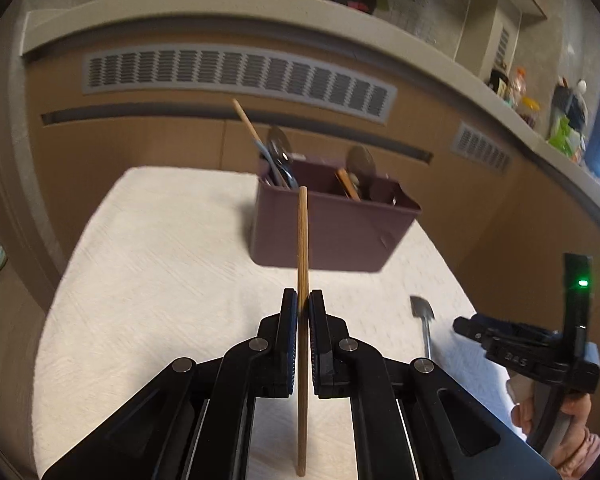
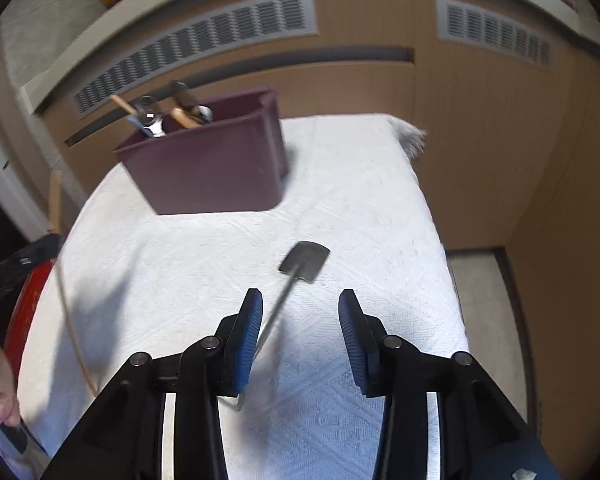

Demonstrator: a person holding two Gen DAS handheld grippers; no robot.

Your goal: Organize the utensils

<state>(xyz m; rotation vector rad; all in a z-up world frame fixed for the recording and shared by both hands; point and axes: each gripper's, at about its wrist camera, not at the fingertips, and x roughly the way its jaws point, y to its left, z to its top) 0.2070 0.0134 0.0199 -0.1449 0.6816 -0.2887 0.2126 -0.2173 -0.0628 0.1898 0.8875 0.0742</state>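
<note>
Left tongs [image 1: 303,304] grip a chopstick [image 1: 302,248] upright before the bin [image 1: 332,228]; right tongs [image 2: 300,312] gape over a spatula [image 2: 305,261] near the bin

Home room: white-clothed table [image 2: 340,200], vented wooden radiator cover [image 1: 236,76], cluttered sill [image 1: 540,120].

I see a wooden chopstick [image 1: 302,280] upright, clamped mid-length. Small metal spatula [image 2: 300,270] lies flat on the white cloth. Maroon bin [image 2: 212,160] holds several utensils [image 1: 278,160], probably spoons; blur obscures.
</note>
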